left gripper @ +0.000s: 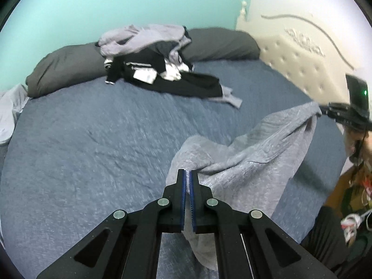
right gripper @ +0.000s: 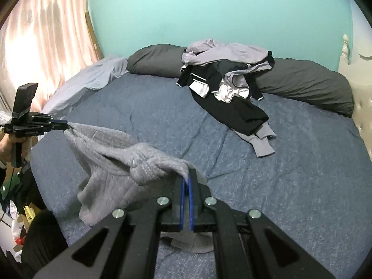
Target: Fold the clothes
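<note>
A grey textured garment hangs stretched between both grippers above the blue bedspread. My left gripper is shut on one edge of it; it also shows in the right wrist view, pinching the cloth's far left corner. My right gripper is shut on a bunched edge of the grey garment; it shows in the left wrist view holding the far corner. The cloth sags between them and its lower part hangs toward the bed.
A pile of unfolded grey, black and white clothes lies at the head of the bed against dark grey pillows. A cream headboard stands to the right. Clutter lies on the floor at the left, by a curtain.
</note>
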Tool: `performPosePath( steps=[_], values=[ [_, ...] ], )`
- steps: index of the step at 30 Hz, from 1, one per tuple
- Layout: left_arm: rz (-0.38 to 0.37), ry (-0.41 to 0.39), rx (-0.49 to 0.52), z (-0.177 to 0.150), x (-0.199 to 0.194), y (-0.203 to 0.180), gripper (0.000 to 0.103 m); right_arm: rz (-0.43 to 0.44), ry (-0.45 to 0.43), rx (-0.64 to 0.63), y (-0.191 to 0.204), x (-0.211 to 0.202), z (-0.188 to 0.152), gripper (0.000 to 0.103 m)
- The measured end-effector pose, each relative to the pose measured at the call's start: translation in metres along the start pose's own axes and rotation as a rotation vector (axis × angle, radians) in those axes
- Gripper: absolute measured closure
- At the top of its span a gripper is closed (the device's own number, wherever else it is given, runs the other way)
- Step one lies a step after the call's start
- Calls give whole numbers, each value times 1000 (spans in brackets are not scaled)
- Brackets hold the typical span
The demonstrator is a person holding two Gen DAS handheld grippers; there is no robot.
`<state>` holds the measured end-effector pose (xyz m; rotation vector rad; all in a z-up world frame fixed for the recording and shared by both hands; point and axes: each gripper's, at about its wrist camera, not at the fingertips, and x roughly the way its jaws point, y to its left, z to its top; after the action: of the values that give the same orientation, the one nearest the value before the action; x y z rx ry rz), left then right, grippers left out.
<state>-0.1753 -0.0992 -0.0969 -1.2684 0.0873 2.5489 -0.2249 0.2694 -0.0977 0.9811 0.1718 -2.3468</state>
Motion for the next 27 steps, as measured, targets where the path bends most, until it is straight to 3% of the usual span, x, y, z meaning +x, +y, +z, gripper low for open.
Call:
performPosePath(
  steps=[4,12,18,21,23,25,27],
  values=[
    [10,-3,-23,-2,-4,6,100,24,70,1,7,15,-14,101],
    [5,165,-47,-49,60,5,99,57,228,97,13,77,-56,101],
    [21,224,-51,-64,82,-1,98,38,291,111,20,103,-71,100],
    [12,173,-85,-57,70,-2,85,41,293,115,21,106,-74,100],
    [2,122,-96,-48,57,-5,66,42,294,118,20,107,-75,100],
    [-20,78,-96,-40,46,-13,59,43,294,122,19,107,-75,100],
    [-44,72,-59,-34,45,-27,59,46,292,125,19,108,-75,100]
  ],
)
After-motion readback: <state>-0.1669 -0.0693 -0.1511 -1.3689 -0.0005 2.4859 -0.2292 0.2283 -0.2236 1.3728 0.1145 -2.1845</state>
